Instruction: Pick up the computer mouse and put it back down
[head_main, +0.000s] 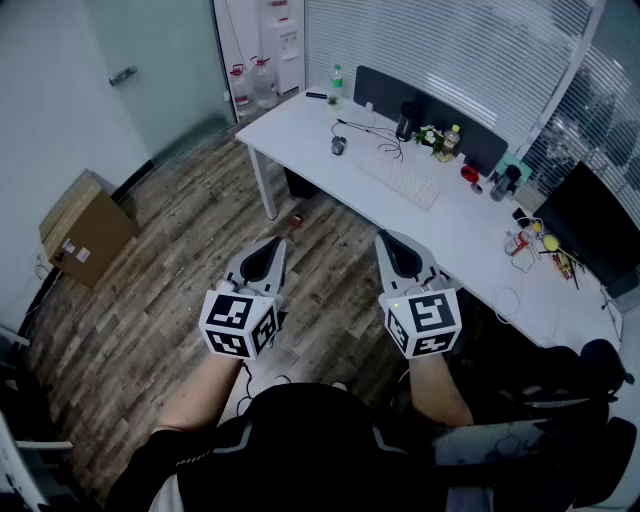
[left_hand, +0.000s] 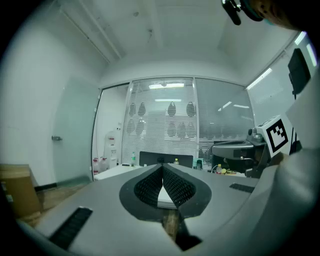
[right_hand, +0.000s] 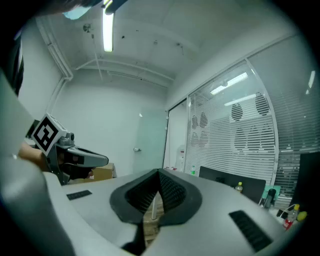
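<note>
left gripper (left_hand: 162, 169): my jaws are pressed together tip to tip, ribbed pads meeting, nothing pinched between them.
right gripper (right_hand: 159, 176): same, my jaws are closed on themselves, empty.
contact: none. Both of mine point roughly level, side by side, out over the wood floor (head_main: 190, 230), short of the front edge of the desk (head_main: 300, 125).
gap: I'm well apart from the desk, which runs diagonally across the head view.
mouse (head_main: 339, 146): a small dark shape that I take for the mouse. It sits on the desk near the left end, between the front edge and the dark divider panel (head_main: 430, 118) along the back edge, just past the left end of the keyboard (head_main: 400, 180). Too small to read which way it faces.
other: bottles and clutter toward the desk's right end, and a cardboard box (head_main: 85, 225) on the floor by the wall. None of it is in my path.
step: my read is pre-approach. Mouse untouched, pick not begun.
next move: close the gap to the desk's left end, spread one pair of jaws wider than the mouse body, come down over it and pinch across its sides.
watch: loose cables lie around the mouse and a lift may drag one, so keep the lift low and set it down on the same spot.
</note>
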